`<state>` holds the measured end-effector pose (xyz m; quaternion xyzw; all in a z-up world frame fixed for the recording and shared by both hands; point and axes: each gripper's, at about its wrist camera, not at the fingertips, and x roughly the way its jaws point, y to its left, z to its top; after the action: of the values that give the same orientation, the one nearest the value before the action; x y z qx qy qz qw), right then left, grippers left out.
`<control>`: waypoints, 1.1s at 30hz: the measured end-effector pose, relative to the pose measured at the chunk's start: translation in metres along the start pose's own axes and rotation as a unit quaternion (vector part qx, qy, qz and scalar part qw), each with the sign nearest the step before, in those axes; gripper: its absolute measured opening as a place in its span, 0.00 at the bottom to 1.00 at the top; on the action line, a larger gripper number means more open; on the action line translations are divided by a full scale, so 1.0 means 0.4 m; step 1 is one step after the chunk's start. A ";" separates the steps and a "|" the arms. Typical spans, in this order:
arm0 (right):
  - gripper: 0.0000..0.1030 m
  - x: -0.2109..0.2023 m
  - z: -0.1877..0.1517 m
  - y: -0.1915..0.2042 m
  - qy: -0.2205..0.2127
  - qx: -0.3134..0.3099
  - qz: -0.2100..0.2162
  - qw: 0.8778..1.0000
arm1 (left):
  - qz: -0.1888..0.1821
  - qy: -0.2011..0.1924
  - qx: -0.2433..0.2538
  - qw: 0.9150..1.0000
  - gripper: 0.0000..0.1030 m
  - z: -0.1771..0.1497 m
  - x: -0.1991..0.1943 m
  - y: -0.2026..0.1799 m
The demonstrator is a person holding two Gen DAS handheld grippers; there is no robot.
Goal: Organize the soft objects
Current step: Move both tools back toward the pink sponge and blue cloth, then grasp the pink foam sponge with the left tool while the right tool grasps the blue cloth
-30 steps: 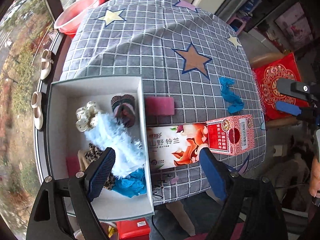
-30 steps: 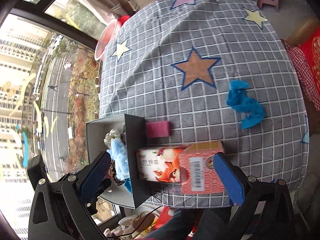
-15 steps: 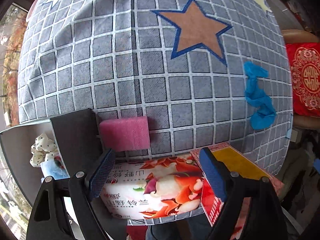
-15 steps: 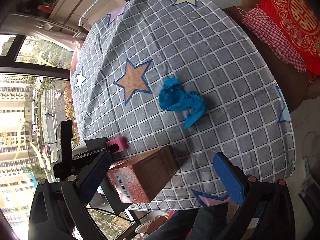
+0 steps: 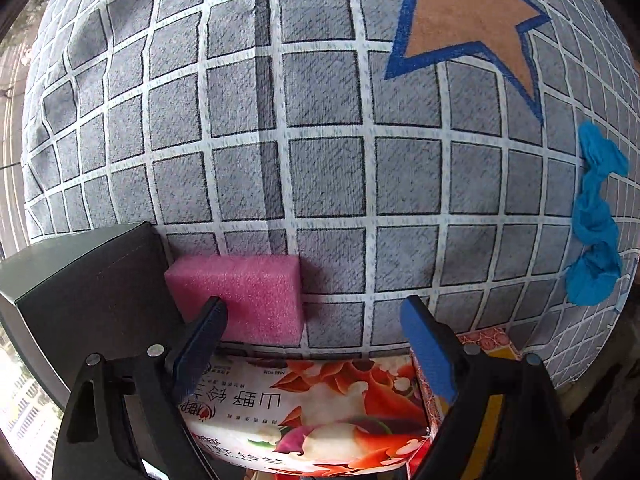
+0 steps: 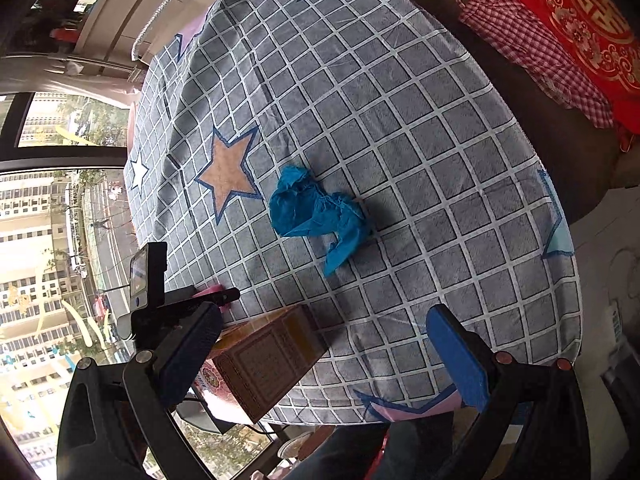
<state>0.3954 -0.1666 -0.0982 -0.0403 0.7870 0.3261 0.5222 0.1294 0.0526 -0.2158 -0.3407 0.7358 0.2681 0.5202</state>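
Between the spread fingers of the left tongs (image 5: 314,322) lies the pink sponge (image 5: 240,294), just beside the dark box (image 5: 88,280), probably the next pickup. Ahead of the right tongs (image 6: 324,340), also apart and empty, sits the blue cloth (image 6: 316,216).

We see the left gripper (image 5: 314,322): black plastic frame with triangular cut-outs, silver screws at the finger pivots, flat blue pads (image 5: 428,350) with a fine ribbed texture. The right gripper (image 6: 322,338) has the same black frame and blue pads (image 6: 458,360), with coppery screws on its right side.
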 end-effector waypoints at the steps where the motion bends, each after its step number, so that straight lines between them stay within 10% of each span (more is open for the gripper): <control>1: 1.00 0.002 0.003 -0.004 0.001 0.001 0.001 1.000 | -0.008 0.000 -0.004 1.000 0.94 0.005 0.000 -0.004; 7: 1.00 0.027 0.016 -0.021 0.014 0.006 -0.002 1.000 | -0.148 -0.075 0.054 0.985 0.94 0.016 -0.125 -0.097; 15: 1.00 0.071 0.033 0.006 0.025 -0.031 -0.030 0.999 | -0.045 -0.084 0.029 0.995 0.94 0.001 -0.160 -0.060; 33: 1.00 0.410 0.121 0.154 0.075 -0.207 -0.175 0.960 | -0.041 -0.045 -0.026 0.998 0.94 -0.064 -0.015 0.015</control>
<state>0.3351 -0.0459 -0.2202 -0.3089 0.7198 0.3812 0.4911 0.1112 0.0387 -0.2018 -0.3715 0.6899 0.2803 0.5545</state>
